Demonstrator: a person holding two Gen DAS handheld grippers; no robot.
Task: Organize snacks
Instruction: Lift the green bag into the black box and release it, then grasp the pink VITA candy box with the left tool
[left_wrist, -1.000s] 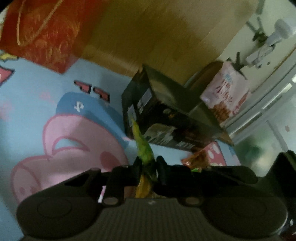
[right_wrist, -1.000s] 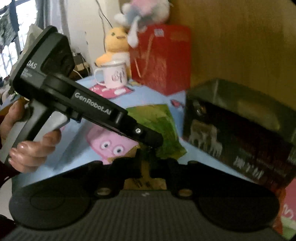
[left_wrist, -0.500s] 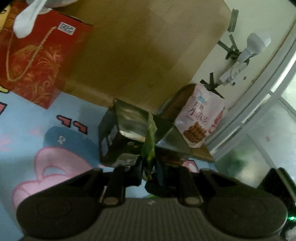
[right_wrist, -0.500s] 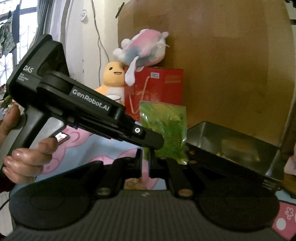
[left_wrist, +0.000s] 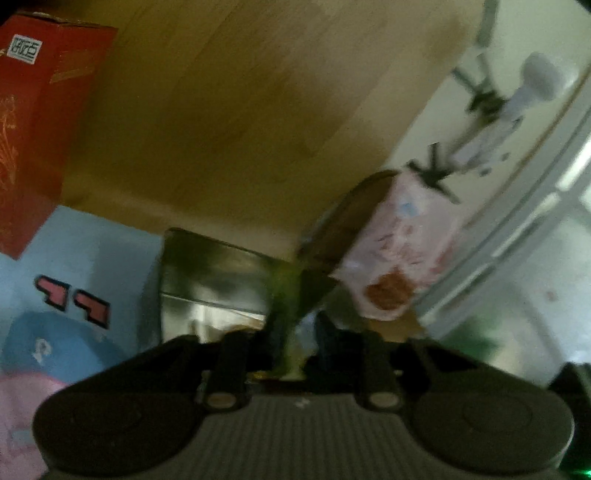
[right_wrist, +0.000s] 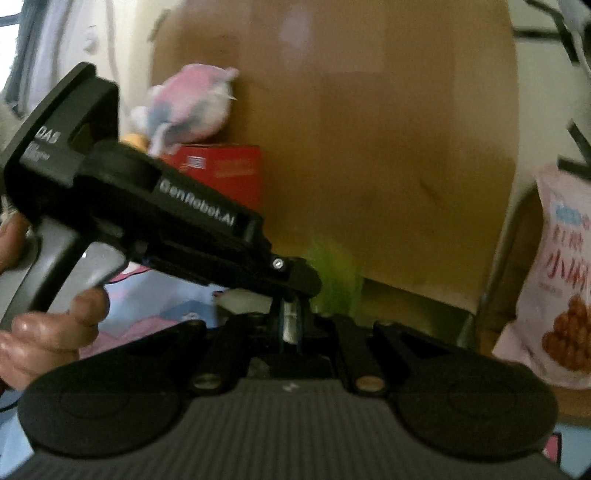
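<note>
Green snack packet (left_wrist: 286, 310) in left gripper (left_wrist: 295, 343)

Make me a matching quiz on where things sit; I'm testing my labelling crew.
1 green packet; 2 pink snack bag; 3 plush toy; 4 metal tin.
a on the red box; b on the blue cloth; c standing right of the tin; d gripped in the left tongs.
Pairs: 1-d, 2-c, 3-a, 4-b.

Motion blur smears thin green snack packet (left_wrist: 286, 314) (right_wrist: 334, 273); print unreadable. Pink pouch (right_wrist: 561, 273) cut by right edge. Dark metal tin (left_wrist: 210, 280) contents indistinct.
</note>
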